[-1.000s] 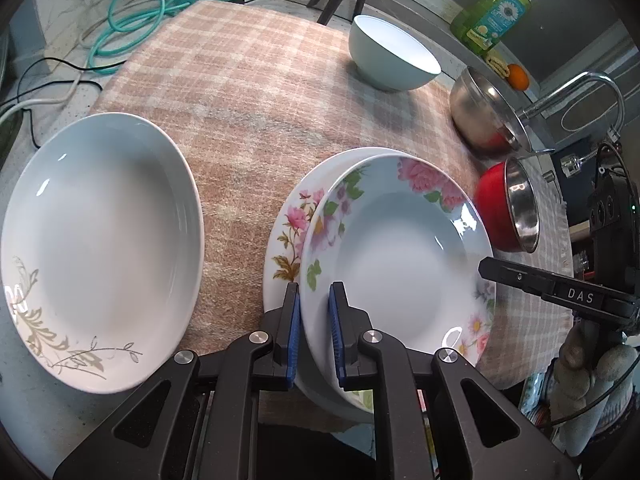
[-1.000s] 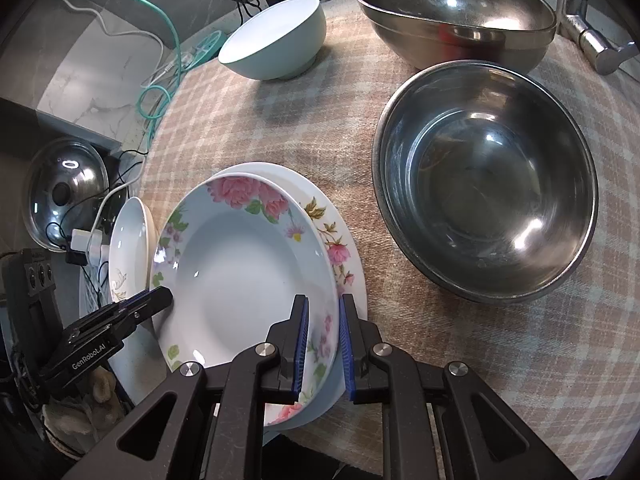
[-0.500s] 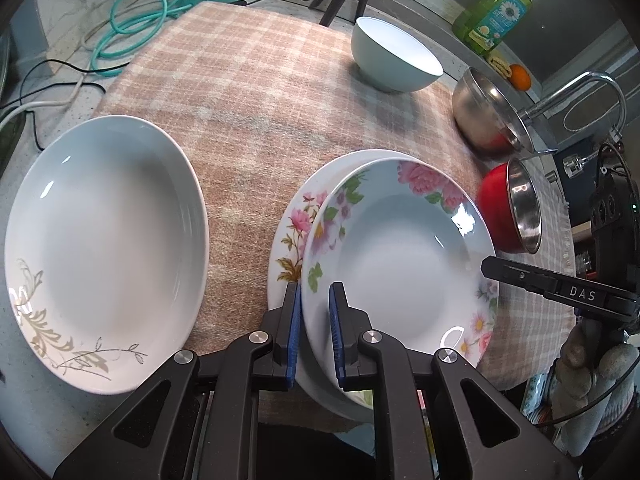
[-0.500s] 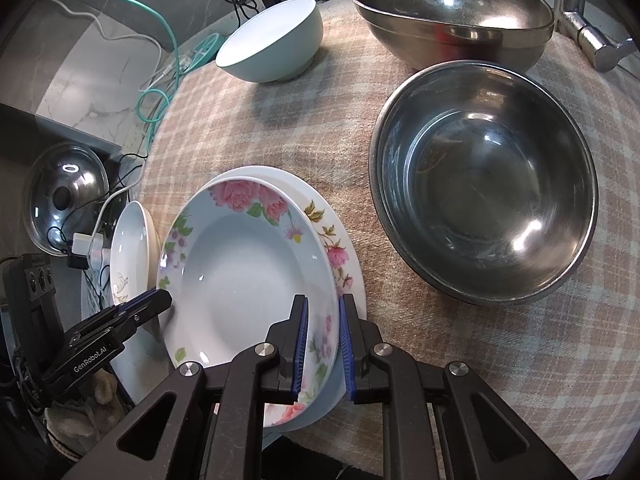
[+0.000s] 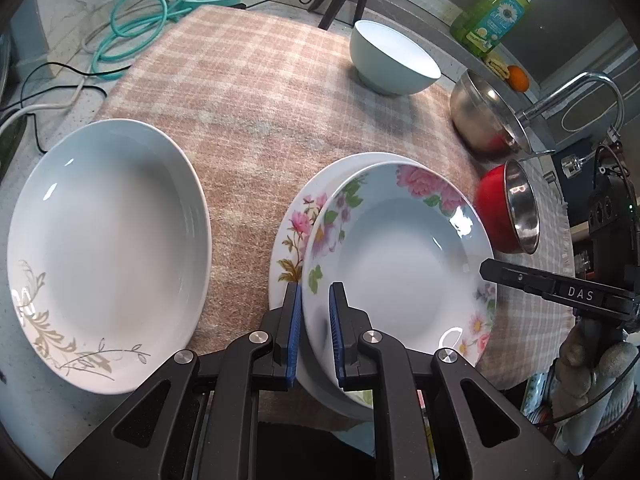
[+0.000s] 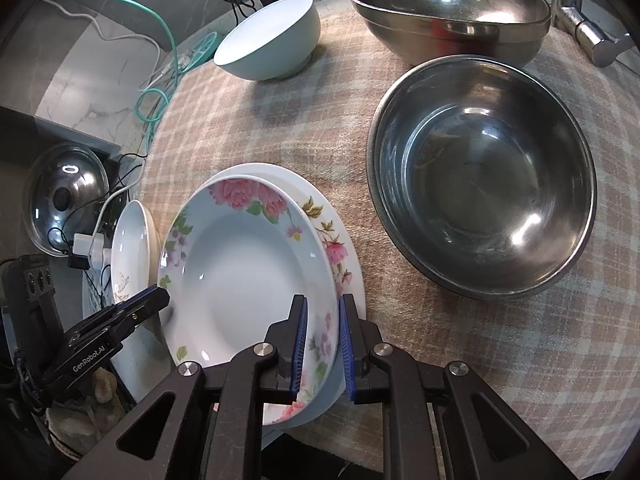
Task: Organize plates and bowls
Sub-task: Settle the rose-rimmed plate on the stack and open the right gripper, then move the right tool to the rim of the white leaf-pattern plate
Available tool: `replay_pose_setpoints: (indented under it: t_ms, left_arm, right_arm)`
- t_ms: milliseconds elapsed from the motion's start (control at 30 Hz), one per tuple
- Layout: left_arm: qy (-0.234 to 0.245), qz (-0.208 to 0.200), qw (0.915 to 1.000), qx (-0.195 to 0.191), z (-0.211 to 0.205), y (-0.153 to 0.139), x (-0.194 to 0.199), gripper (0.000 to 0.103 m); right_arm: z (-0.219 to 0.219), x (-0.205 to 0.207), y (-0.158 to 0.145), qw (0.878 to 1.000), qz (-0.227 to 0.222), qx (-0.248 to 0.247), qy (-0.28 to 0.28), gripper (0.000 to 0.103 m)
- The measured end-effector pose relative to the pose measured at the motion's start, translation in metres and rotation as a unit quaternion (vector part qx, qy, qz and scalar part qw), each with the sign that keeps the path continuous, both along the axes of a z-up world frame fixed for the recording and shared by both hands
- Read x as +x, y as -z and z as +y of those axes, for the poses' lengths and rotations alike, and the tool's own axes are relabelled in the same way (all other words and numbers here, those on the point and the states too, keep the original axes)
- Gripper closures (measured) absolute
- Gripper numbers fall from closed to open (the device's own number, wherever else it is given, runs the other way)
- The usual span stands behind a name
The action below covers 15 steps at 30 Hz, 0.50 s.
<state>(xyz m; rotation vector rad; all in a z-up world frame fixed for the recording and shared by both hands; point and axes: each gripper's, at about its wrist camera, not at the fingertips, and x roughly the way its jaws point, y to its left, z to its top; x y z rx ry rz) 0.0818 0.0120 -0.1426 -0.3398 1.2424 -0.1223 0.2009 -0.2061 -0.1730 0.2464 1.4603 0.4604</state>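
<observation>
**Both tools clamp the rose-rimmed soup plate over its mate**

The glossy deep floral plate (image 5: 400, 248) (image 6: 244, 280), round with pink roses and green leaves on its rim, sits on a wider flat floral plate (image 5: 296, 232) (image 6: 340, 248) near the front edge of the cloth. The left tool (image 5: 314, 330) pinches its near rim between blue ribbed pads, jaws narrow; the right tool (image 6: 322, 346) grips the opposite rim the same way. Both plates lie on a nubby pink-and-beige plaid cloth (image 5: 248, 92) (image 6: 520, 360) covering the bench.

The left view alone shows the smooth white plate with grey leaf sprigs (image 5: 104, 248) face-on, the red-sided steel bowl (image 5: 508, 208), the green dish-soap bottle (image 5: 492, 16) and an orange (image 5: 518, 79). The right view alone looks into the large polished steel bowl (image 6: 484, 176), with a second steel bowl (image 6: 448, 4) behind it, and a domed metal lid (image 6: 66, 196) off the cloth. Both catch the pale matte bowl (image 5: 390, 60) (image 6: 272, 40) and the coiled teal cable (image 5: 136, 20) (image 6: 160, 92).
</observation>
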Motion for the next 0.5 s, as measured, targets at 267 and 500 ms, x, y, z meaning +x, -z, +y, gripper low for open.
replay_pose_setpoints:
  t_ms: [267,500]
  left_arm:
    - [-0.010,-0.011,0.9999,-0.006,0.009,-0.011,-0.007,0.091]
    - [-0.054,-0.036,0.9977,-0.021,0.034,-0.030,-0.031,0.091]
  right_arm:
    - [-0.007,-0.004,-0.007,1.000,-0.009,-0.004,0.007,0.086]
    - [-0.014,-0.016,-0.036,0.998,-0.059,-0.008,0.005,0.080]
